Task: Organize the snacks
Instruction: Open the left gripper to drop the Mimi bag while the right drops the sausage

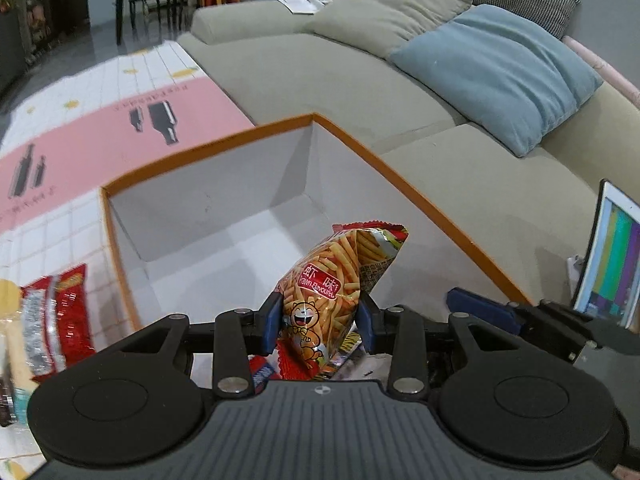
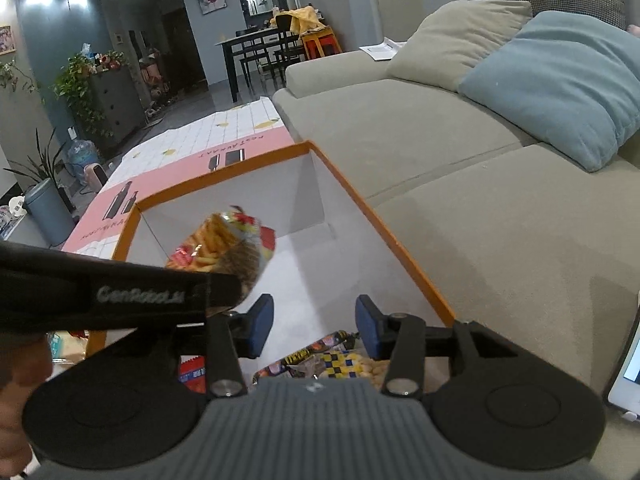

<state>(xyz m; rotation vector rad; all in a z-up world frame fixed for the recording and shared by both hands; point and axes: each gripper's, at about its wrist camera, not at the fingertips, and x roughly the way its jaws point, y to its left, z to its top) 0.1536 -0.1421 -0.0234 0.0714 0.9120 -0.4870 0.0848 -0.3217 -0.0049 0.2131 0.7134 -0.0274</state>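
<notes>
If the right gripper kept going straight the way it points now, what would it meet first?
Probably the white floor of the box, past the snacks below the right gripper; its open jaws hold nothing. Depth is uncertain.

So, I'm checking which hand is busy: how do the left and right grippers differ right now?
The left gripper is shut on the prawn snack bag; the right gripper is open and holds nothing. The left lifts its bag above the box; the right just points in. Both hang over that box, with blue pads.

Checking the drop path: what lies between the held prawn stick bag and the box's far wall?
Nothing: bare white box floor beyond the prawn stick bag in the left gripper, per the left wrist view.
</notes>
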